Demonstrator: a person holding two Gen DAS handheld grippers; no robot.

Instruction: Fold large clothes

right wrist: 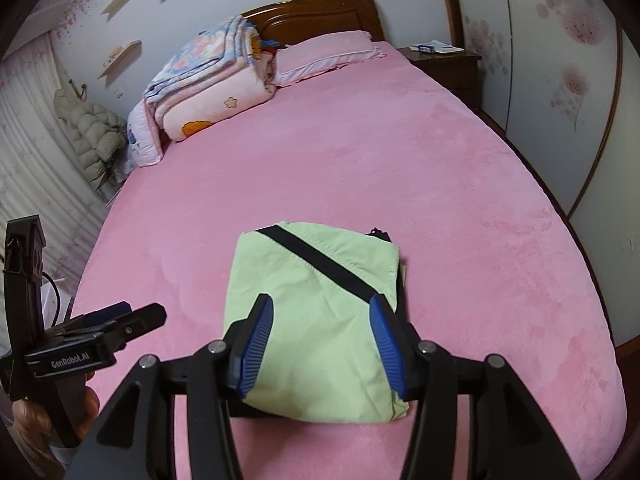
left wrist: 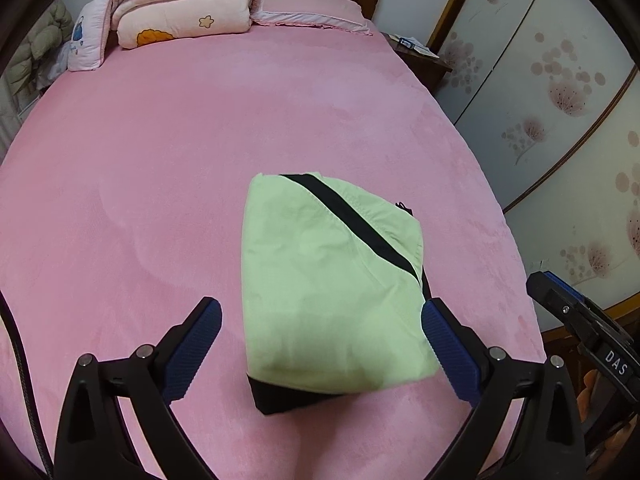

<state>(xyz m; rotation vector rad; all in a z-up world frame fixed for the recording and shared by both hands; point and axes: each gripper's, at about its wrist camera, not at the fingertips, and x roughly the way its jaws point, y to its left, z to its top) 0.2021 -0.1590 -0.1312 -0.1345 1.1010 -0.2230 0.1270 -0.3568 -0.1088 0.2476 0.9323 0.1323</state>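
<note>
A light green garment with a black diagonal stripe (left wrist: 320,280) lies folded into a compact rectangle on the pink bed (left wrist: 160,160). It also shows in the right wrist view (right wrist: 316,320). My left gripper (left wrist: 322,340) is open and empty above the bundle's near edge, one finger on each side. My right gripper (right wrist: 320,344) is open and empty above the bundle's near half. The left gripper shows at the left of the right wrist view (right wrist: 120,320); the right gripper shows at the right edge of the left wrist view (left wrist: 580,320).
Folded quilts (right wrist: 208,88) and a pink pillow (right wrist: 328,56) lie by the wooden headboard (right wrist: 320,12). A nightstand (right wrist: 448,60) stands at the far right. Wardrobe doors (left wrist: 560,100) run along the right side. A padded jacket (right wrist: 96,136) hangs at the left.
</note>
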